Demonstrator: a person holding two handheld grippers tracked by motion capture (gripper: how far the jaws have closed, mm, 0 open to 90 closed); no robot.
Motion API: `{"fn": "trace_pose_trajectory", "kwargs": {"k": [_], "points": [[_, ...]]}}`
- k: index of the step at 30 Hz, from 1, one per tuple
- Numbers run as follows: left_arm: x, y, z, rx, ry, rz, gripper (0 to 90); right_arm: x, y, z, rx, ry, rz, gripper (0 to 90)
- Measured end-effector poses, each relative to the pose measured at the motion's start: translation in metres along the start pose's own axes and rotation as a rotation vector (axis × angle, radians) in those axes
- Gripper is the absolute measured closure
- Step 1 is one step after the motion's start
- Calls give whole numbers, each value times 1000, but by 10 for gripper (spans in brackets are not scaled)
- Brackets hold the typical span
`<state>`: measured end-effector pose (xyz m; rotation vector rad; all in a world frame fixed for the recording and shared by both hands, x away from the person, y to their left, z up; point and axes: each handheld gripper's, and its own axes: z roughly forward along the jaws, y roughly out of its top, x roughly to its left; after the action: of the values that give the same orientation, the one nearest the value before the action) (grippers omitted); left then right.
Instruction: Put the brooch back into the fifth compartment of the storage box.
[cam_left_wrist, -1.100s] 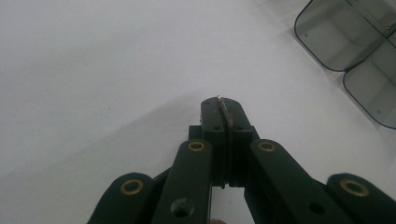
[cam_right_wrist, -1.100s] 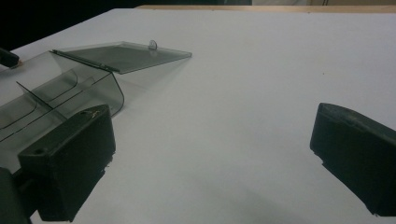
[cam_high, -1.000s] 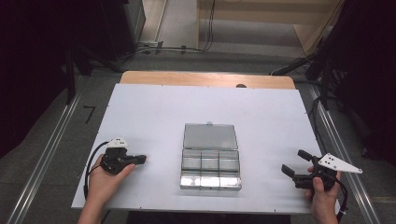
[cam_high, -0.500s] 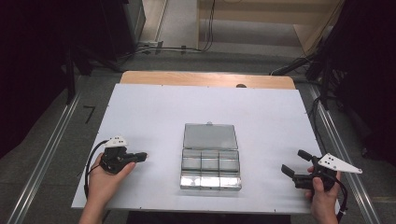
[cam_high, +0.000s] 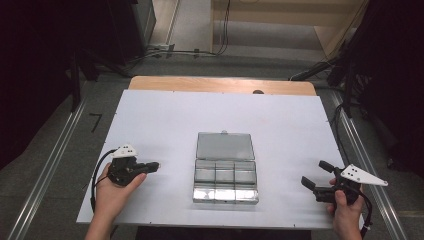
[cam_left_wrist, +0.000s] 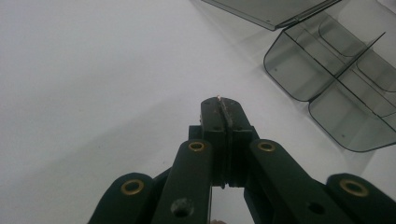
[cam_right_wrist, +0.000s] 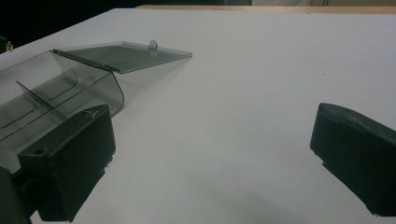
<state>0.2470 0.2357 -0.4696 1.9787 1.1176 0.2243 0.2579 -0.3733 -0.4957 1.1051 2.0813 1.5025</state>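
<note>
High view: a clear plastic compartment box (cam_high: 225, 180) lies at the lower middle of the frame on the white table (cam_high: 165, 120), its lid (cam_high: 225, 146) folded flat behind it. The compartments look empty, so nothing seems to be sorted yet; by my reading the work has barely begun. The left gripper (cam_high: 153, 166) rests at lower left, jaws clenched on nothing, pointing toward the box but well apart from it. The right gripper (cam_high: 317, 174) sits at lower right, jaws spread, also well apart.

Left gripper view: the left gripper (cam_left_wrist: 223, 105) shows its jaws pressed together at centre; the box (cam_left_wrist: 336, 93) lies at upper right, ahead and off to the side.

Right gripper view: the right gripper (cam_right_wrist: 212, 140) stands released, one jaw at each lower corner; the box (cam_right_wrist: 51, 102) lies at left, just behind the left-hand jaw, the lid (cam_right_wrist: 126, 55) beyond it.
</note>
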Motion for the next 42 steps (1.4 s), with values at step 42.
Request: {"fn": "trace_pose_trajectory", "kwargs": {"k": [42], "points": [[-35,19,6,-32,-65,71,898,0,0,-2,-13,6,-7,0]]}}
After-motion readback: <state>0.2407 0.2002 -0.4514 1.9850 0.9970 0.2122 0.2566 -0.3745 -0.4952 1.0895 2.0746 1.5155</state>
